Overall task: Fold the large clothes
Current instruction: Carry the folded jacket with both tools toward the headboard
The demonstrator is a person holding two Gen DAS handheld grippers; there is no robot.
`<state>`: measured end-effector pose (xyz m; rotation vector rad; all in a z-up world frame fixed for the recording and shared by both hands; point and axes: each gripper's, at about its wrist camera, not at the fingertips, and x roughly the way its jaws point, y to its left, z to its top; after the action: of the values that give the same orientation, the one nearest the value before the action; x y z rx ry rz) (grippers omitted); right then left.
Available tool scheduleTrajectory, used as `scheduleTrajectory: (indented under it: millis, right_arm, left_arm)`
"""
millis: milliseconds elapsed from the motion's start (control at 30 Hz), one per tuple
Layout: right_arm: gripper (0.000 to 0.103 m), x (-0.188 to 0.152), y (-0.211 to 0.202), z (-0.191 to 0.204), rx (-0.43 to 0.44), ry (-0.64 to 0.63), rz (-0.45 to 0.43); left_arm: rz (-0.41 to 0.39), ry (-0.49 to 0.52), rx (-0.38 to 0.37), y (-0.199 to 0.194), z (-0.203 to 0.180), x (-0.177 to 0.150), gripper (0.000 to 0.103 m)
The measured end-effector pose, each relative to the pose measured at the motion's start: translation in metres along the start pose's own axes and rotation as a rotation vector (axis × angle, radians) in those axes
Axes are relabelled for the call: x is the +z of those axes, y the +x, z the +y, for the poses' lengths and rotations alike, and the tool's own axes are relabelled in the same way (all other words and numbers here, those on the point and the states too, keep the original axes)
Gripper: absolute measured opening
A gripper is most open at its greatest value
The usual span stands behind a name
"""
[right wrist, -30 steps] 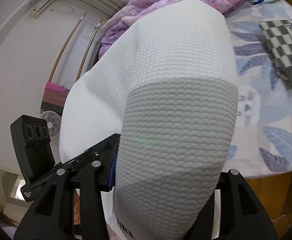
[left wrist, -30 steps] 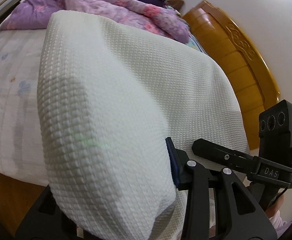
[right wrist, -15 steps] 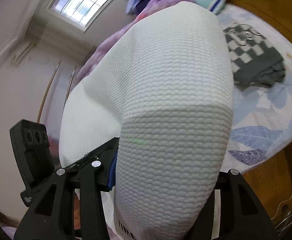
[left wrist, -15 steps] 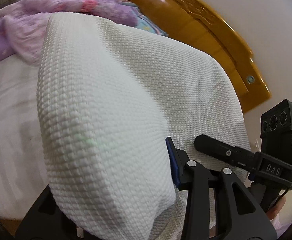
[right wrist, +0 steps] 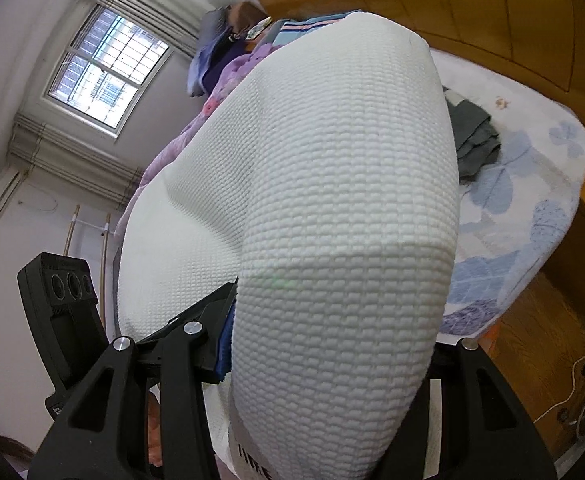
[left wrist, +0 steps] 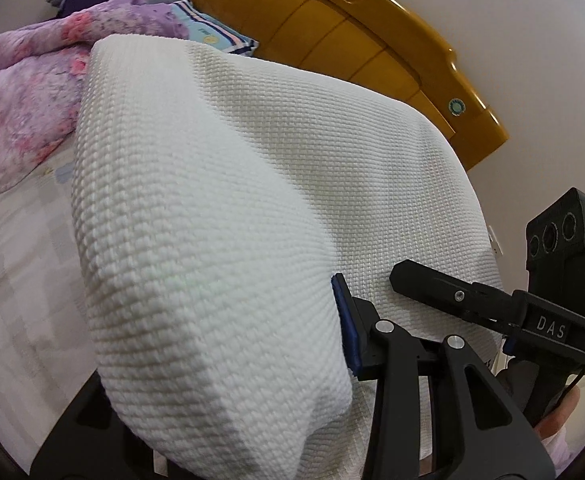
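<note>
Left gripper (left wrist: 228, 344) and right gripper (right wrist: 324, 360) fingers clamped on white waffle-knit garment (left wrist: 252, 184); right gripper body reads "DAS"

A white waffle-knit garment (left wrist: 220, 216) hangs bunched and doubled over, stretched taut in the air above the bed (right wrist: 532, 168).

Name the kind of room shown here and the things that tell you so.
Most likely a bedroom: a wooden headboard, a bed with a leaf-print sheet, and a rumpled purple quilt.
</note>
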<state>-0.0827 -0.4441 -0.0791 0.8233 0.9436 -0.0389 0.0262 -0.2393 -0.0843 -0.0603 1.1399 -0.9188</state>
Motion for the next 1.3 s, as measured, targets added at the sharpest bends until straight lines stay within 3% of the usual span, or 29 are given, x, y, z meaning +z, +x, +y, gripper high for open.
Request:
scheduleTrajectory:
  millis: [167, 367, 567, 667, 767, 1033, 1300]
  right_arm:
    - [0.046, 0.024, -0.01, -0.024, 0.008, -0.016, 0.016]
    - [0.046, 0.078, -0.014, -0.058, 0.051, -0.109, 0.09]
    - [0.046, 0.146, -0.01, -0.102, 0.092, -0.244, 0.199]
    - [0.046, 0.174, -0.004, -0.117, 0.087, -0.294, 0.288]
    - [0.046, 0.194, 0.002, -0.129, 0.104, -0.315, 0.344]
    - [0.046, 0.253, 0.045, -0.135, 0.136, -0.316, 0.411]
    - [0.046, 0.303, 0.116, -0.129, 0.113, -0.322, 0.412]
  left_arm:
    - [-0.004, -0.017, 0.017, 0.016, -0.011, 0.008, 0.039]
    - [-0.046, -0.079, 0.074, 0.066, -0.043, 0.037, 0.039]
    - [-0.091, -0.192, 0.156, 0.126, -0.081, 0.07, 0.039]
    - [-0.055, -0.238, 0.226, 0.153, -0.101, 0.085, 0.04]
    - [-0.042, -0.282, 0.251, 0.17, -0.109, 0.095, 0.04]
    - [-0.027, -0.35, 0.3, 0.213, -0.095, 0.14, 0.04]
    - [-0.028, -0.398, 0.298, 0.255, -0.024, 0.208, 0.041]
